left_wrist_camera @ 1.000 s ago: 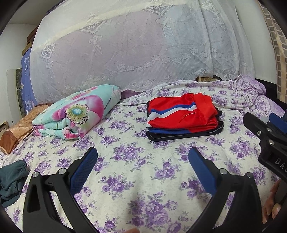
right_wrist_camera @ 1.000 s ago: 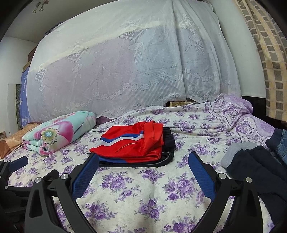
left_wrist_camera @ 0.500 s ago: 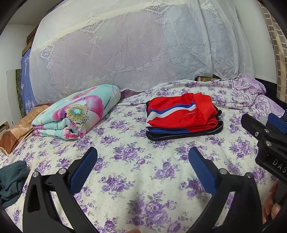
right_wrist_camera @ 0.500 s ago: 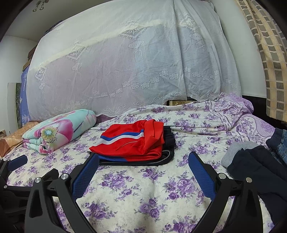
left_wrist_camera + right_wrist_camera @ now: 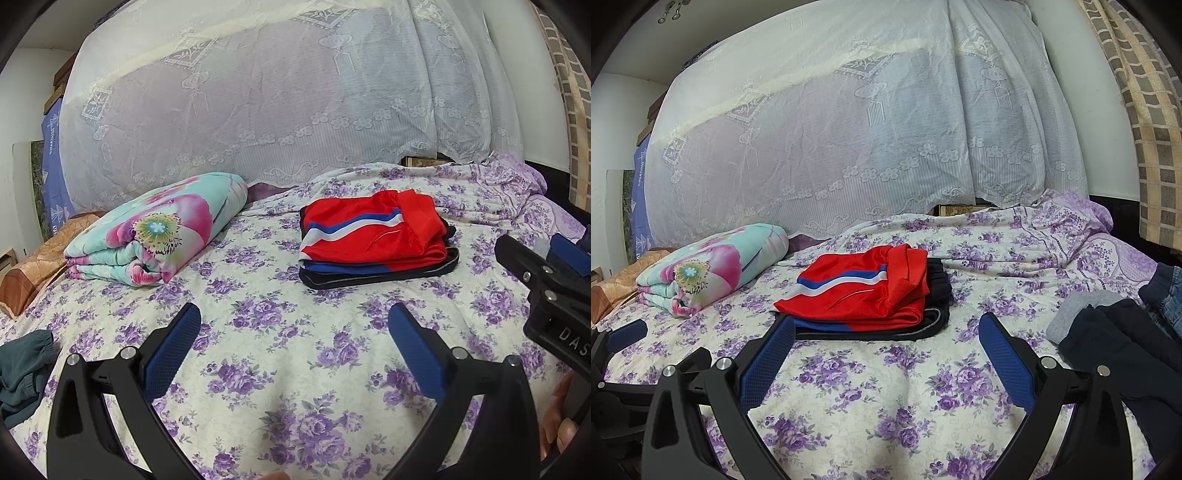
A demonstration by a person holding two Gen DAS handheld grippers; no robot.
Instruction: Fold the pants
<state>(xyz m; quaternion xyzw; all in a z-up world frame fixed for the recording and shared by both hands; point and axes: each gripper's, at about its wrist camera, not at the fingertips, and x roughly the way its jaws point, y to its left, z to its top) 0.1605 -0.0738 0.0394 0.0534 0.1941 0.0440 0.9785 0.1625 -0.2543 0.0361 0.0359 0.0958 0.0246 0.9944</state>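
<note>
Floral bed (image 5: 295, 350), both grippers' jaws wide open, holding nothing

Both cameras sit low over the bed (image 5: 288, 354), each looking forward between its own two spread fingers toward the lace curtain (image 5: 280, 96) at the far side. The left wrist view stands further left: the folded floral quilt (image 5: 159, 236) lies near its centre-left, and the right gripper (image 5: 546, 280) juts in at its right edge. The right wrist view stands further right and takes in a heap of dark clothes (image 5: 1115, 343) at its right; the left gripper (image 5: 624, 343) shows at its left edge. Both share the quilt, the curtain and the folded red shorts (image 5: 860, 291), which seem somewhat nearer in the right view.
</note>
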